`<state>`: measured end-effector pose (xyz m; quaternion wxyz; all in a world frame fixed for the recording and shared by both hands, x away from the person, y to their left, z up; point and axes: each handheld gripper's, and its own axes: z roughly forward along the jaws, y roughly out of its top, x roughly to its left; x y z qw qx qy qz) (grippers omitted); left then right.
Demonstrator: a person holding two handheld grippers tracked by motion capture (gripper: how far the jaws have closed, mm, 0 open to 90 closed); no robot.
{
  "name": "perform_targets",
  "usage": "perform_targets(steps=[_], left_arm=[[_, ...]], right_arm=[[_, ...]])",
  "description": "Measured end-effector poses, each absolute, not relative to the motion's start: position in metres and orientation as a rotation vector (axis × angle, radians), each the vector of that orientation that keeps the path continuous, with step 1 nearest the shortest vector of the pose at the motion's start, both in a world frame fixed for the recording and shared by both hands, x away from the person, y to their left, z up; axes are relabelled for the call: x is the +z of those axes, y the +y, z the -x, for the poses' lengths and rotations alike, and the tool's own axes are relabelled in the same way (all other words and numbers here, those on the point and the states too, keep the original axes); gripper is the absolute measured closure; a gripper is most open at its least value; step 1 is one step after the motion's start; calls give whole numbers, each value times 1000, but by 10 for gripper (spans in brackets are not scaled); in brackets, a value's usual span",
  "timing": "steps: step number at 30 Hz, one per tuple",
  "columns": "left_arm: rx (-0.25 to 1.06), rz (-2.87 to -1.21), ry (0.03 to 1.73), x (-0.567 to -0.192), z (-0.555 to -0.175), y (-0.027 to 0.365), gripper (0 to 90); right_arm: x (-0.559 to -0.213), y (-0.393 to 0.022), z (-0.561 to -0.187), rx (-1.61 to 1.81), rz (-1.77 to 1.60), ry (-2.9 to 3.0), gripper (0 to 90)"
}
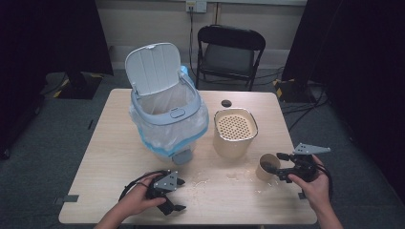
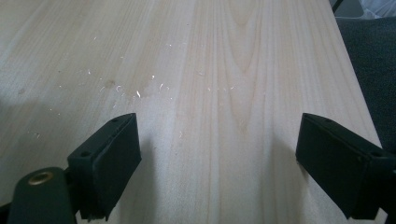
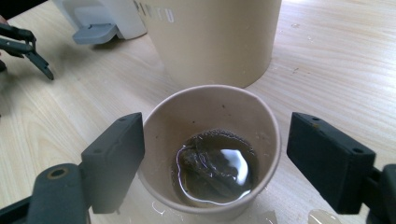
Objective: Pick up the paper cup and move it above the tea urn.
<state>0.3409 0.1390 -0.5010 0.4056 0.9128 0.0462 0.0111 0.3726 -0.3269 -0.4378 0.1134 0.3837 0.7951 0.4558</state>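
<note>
A brown paper cup (image 1: pixel 265 166) stands on the wooden table (image 1: pixel 110 143) near its front right. It holds dark liquid with a soggy dark lump (image 3: pixel 212 168) at the bottom. My right gripper (image 1: pixel 278 167) is open with its jaws either side of the cup (image 3: pixel 210 112); the left jaw is close against the cup's wall and the right jaw stands apart from it. My left gripper (image 1: pixel 180 194) rests low over the front of the table, open, with bare wood (image 2: pixel 219 93) between its jaws. It also appears far off in the right gripper view (image 3: pixel 23 44).
A white bin (image 1: pixel 167 119) with a blue rim, a plastic liner and a raised lid stands mid-table. A beige tub with a perforated top (image 1: pixel 234 131) sits just behind the cup. Small spills and crumbs (image 1: pixel 205 181) dot the front. A black disc (image 1: pixel 226 103) lies farther back, and a chair (image 1: pixel 230 52) stands beyond the table.
</note>
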Motion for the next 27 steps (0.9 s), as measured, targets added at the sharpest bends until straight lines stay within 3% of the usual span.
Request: perform_targets(steps=[14, 27], left_arm=[[26, -2306, 112, -501, -341, 139, 132], [26, -2304, 116, -501, -341, 139, 132]], right_arm=[[-449, -325, -369, 1324, -1130, 2372, 142], [-463, -318, -363, 1304, -1090, 2325, 186]])
